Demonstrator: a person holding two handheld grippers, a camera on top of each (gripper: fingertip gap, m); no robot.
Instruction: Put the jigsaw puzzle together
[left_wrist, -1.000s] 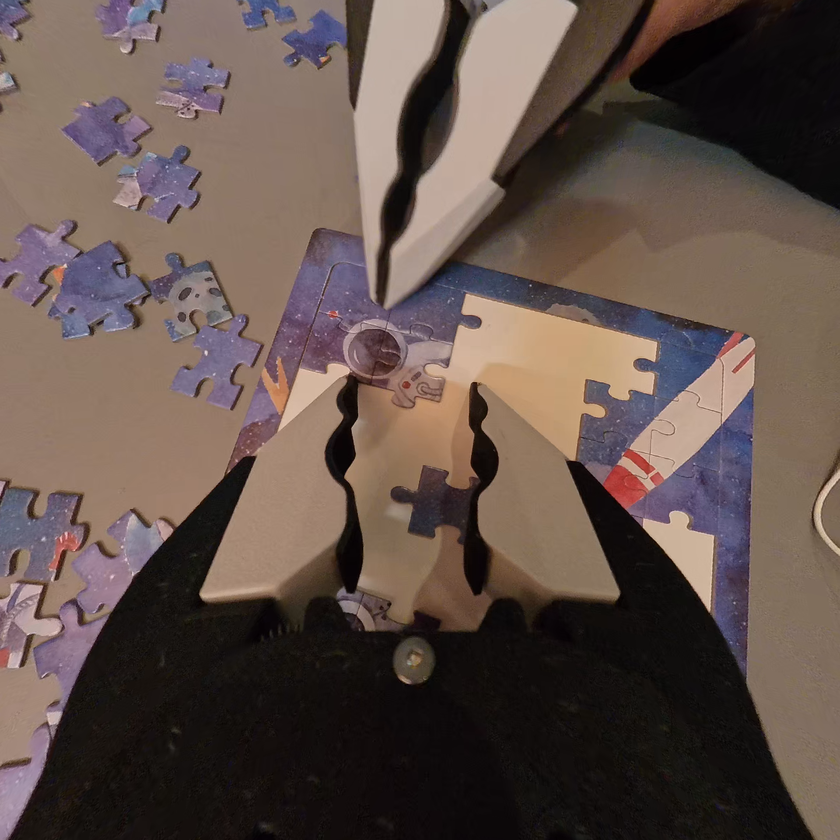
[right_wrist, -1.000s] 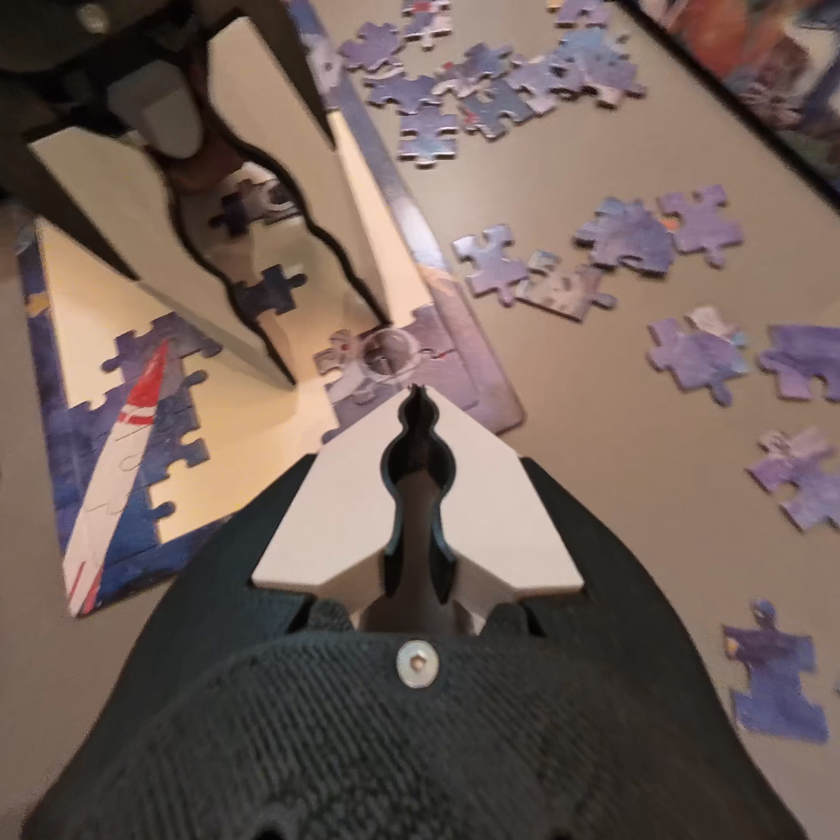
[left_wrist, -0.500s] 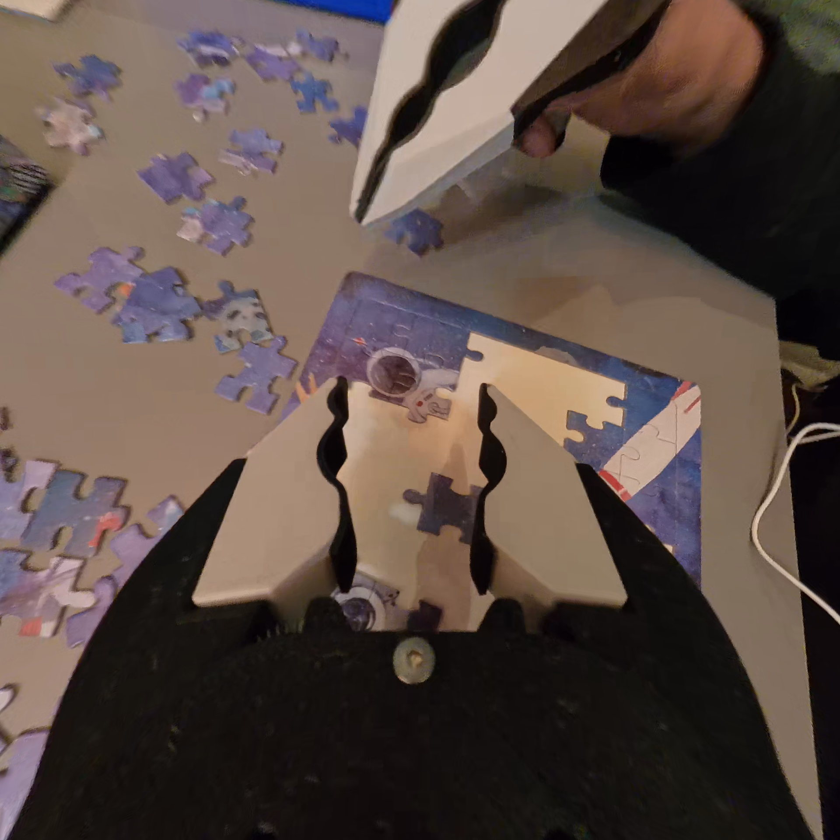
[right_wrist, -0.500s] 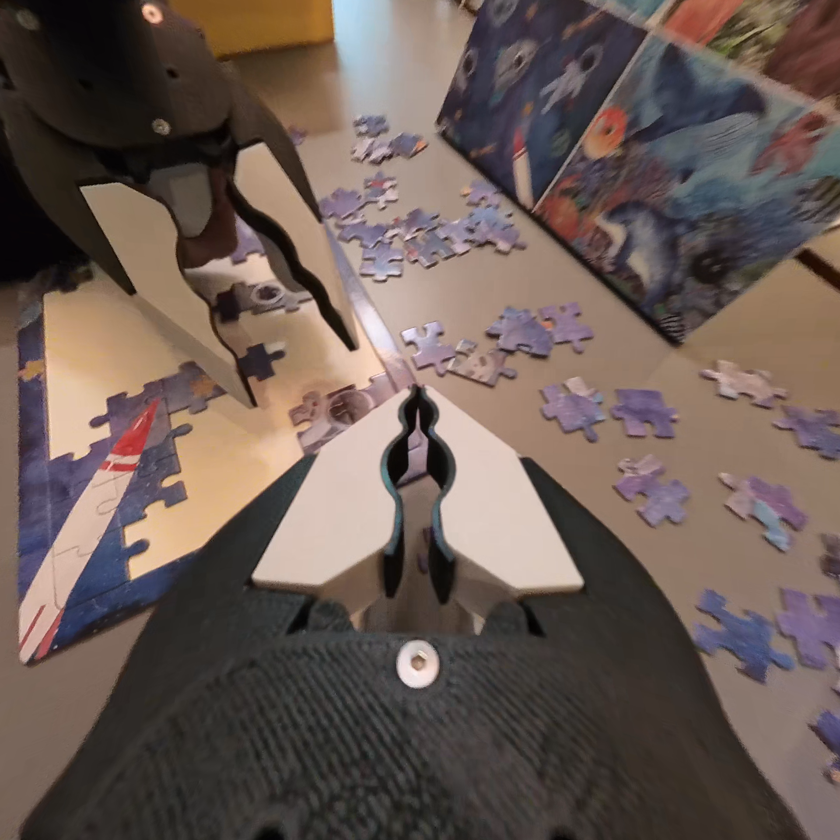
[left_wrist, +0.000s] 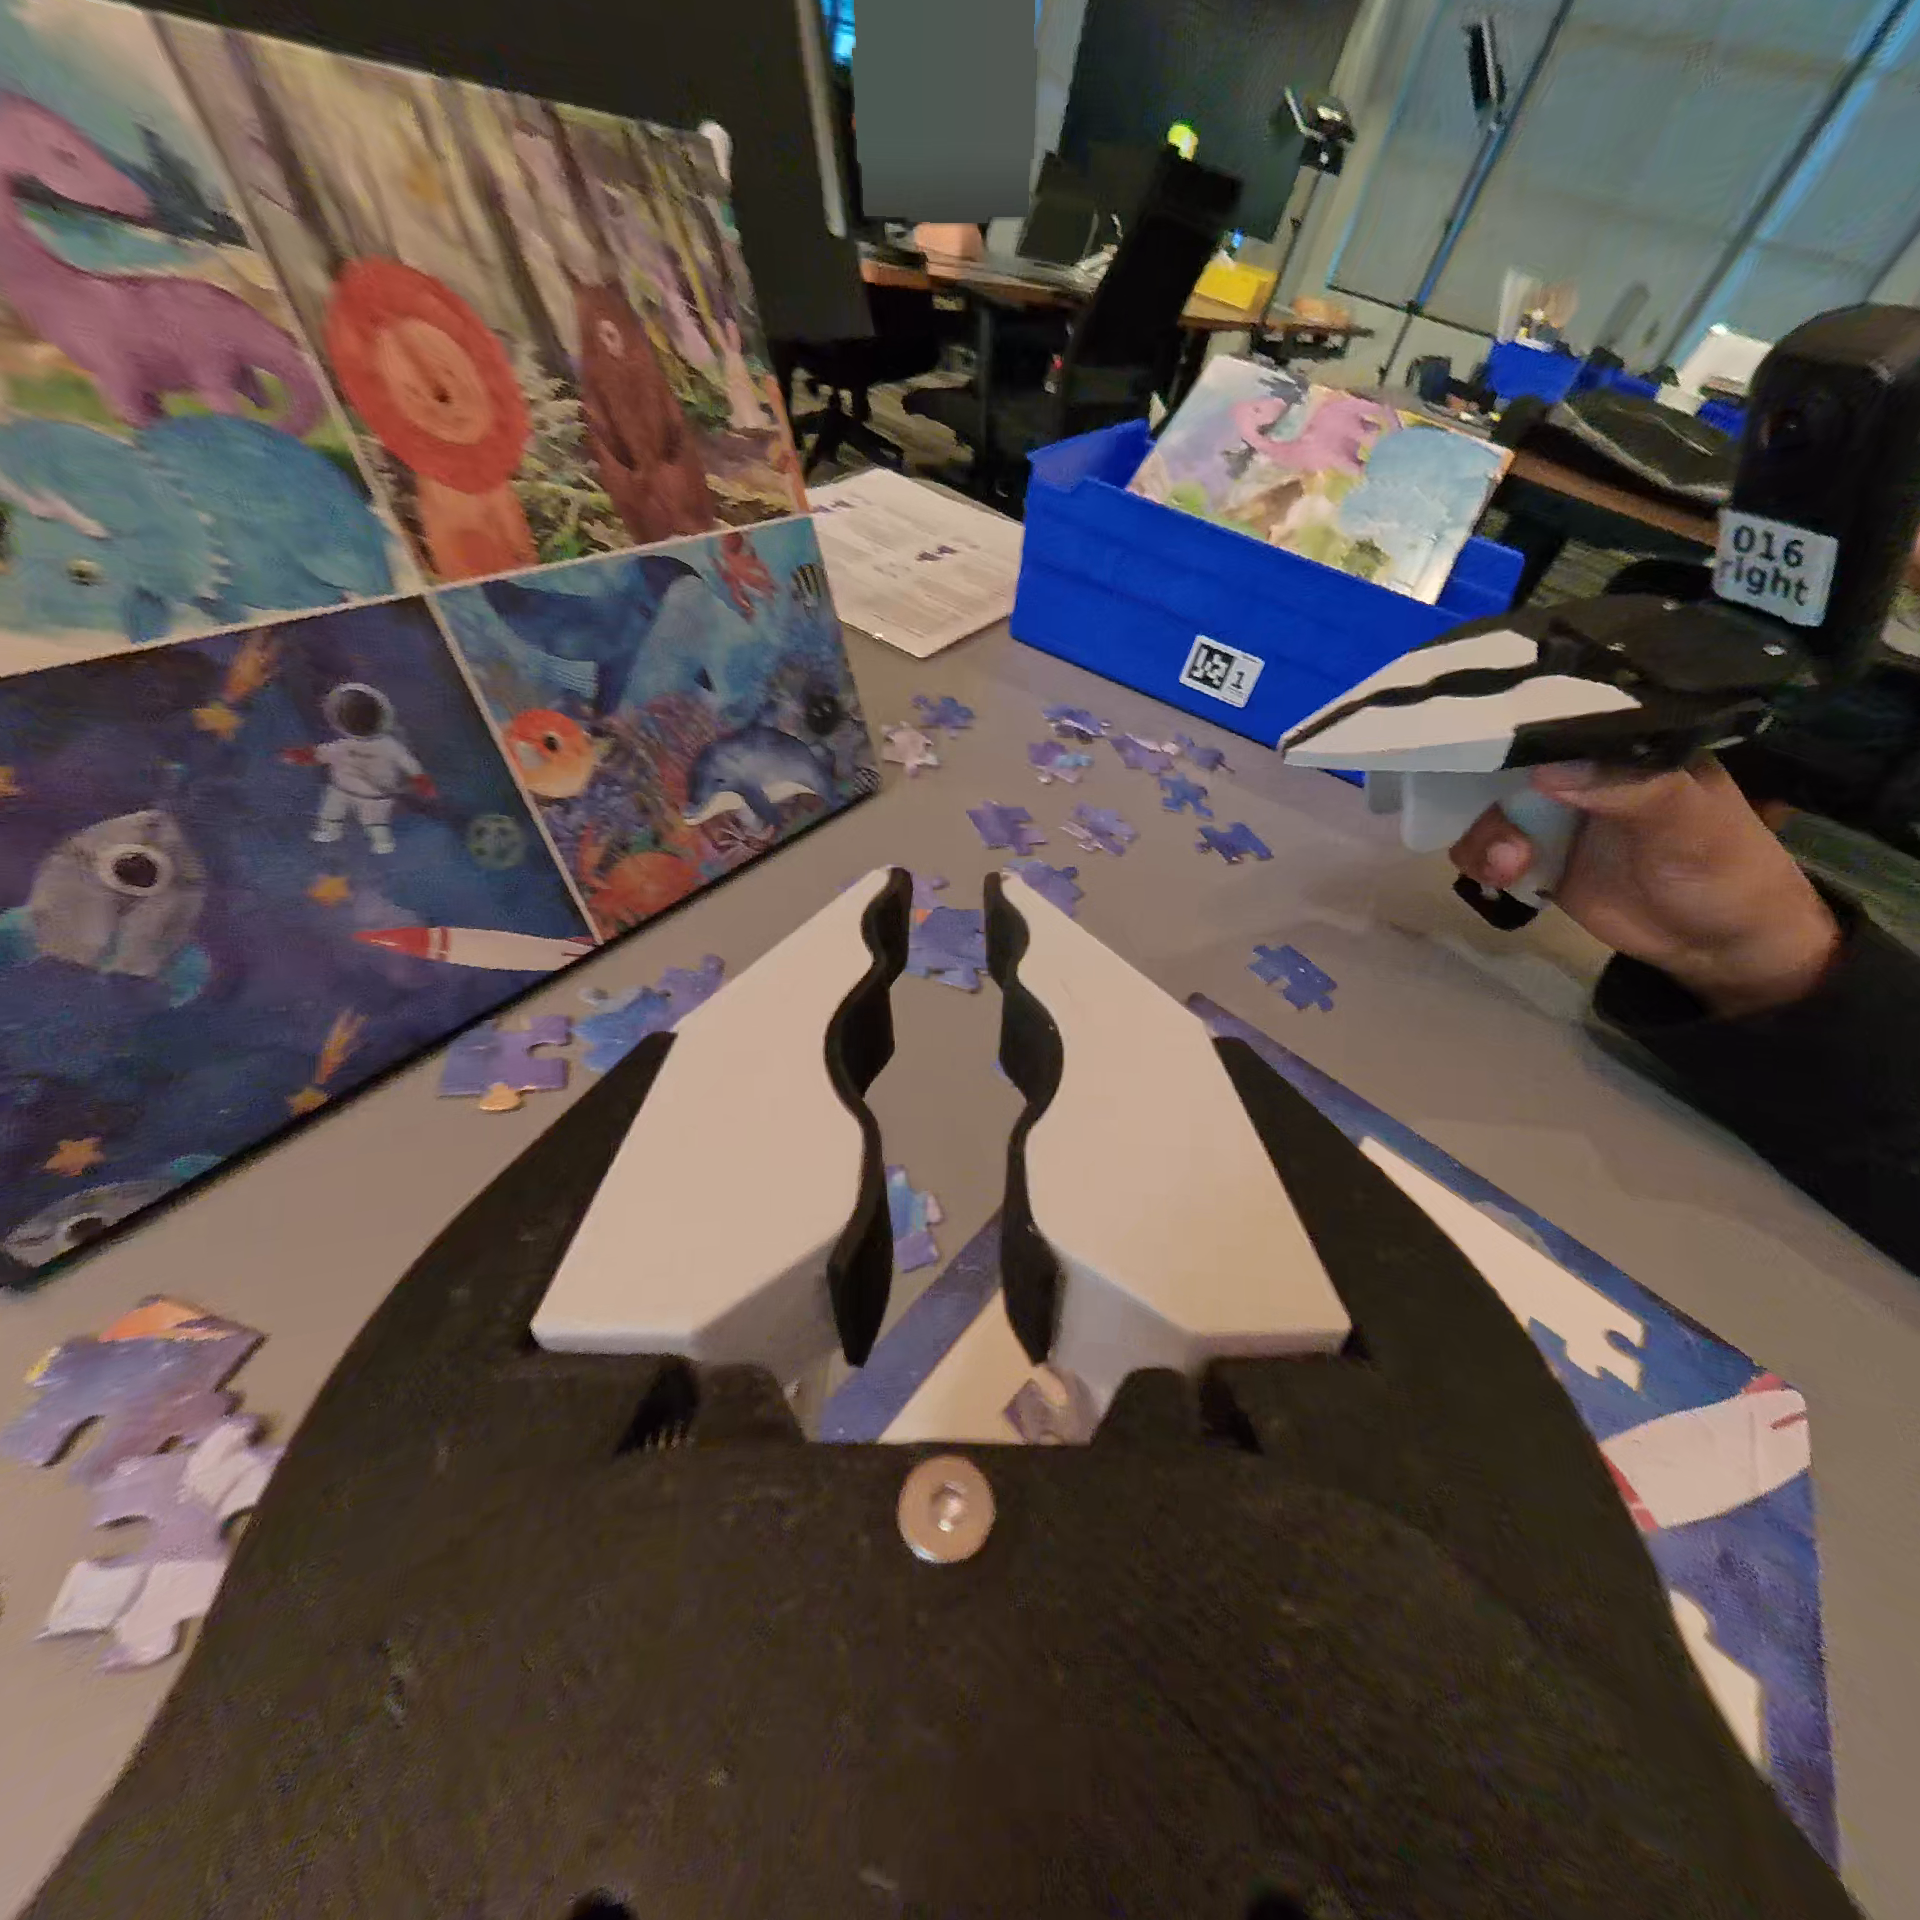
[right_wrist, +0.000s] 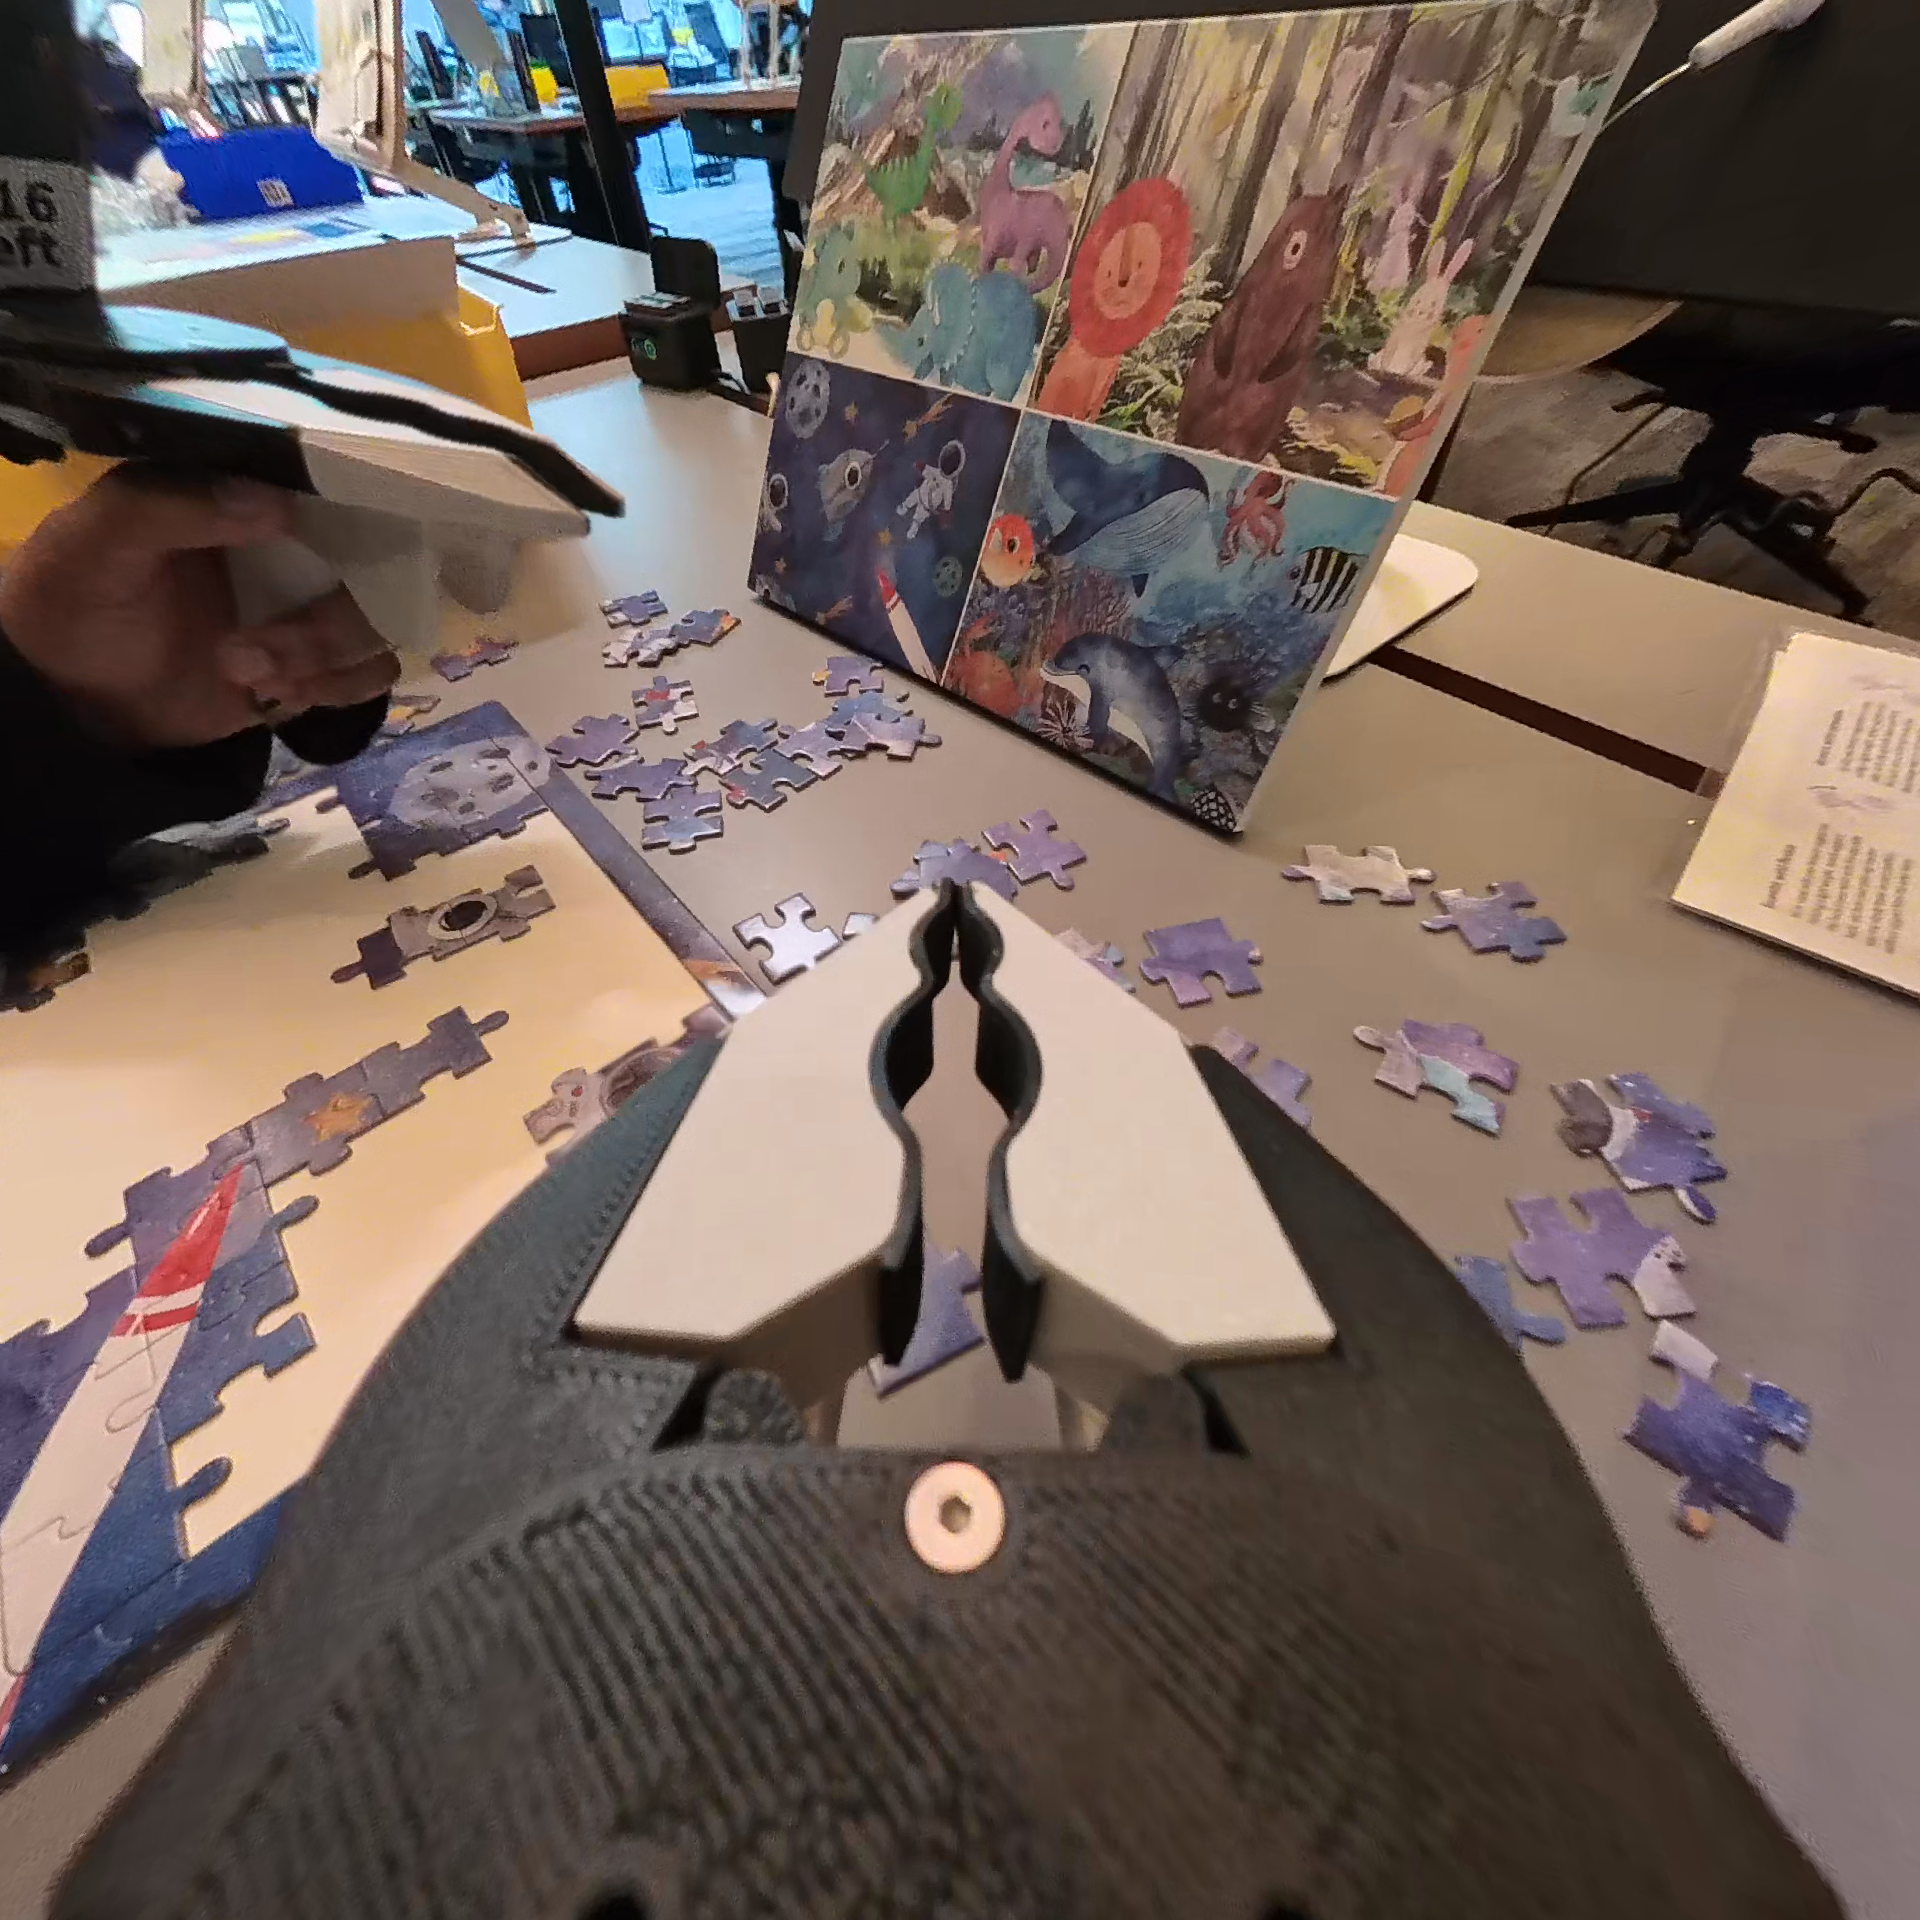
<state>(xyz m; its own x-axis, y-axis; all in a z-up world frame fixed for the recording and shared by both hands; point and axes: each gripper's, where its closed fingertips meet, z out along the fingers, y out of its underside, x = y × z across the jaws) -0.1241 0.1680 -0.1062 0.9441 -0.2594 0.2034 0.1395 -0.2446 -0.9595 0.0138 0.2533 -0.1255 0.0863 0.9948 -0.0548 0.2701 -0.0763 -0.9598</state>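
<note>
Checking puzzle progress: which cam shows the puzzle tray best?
Right wrist view. The puzzle tray lies open to the left of the right gripper, showing its cream gaps and rocket section. In the left wrist view the left gripper covers most of it; only the tray's right edge shows.

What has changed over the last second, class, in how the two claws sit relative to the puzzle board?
Both claws rose from pointing down at the puzzle board to pointing forward, level over the table. The left claw narrowed its gap, holding nothing. The right claw stayed shut and empty. The board's placed pieces look unchanged.
</note>
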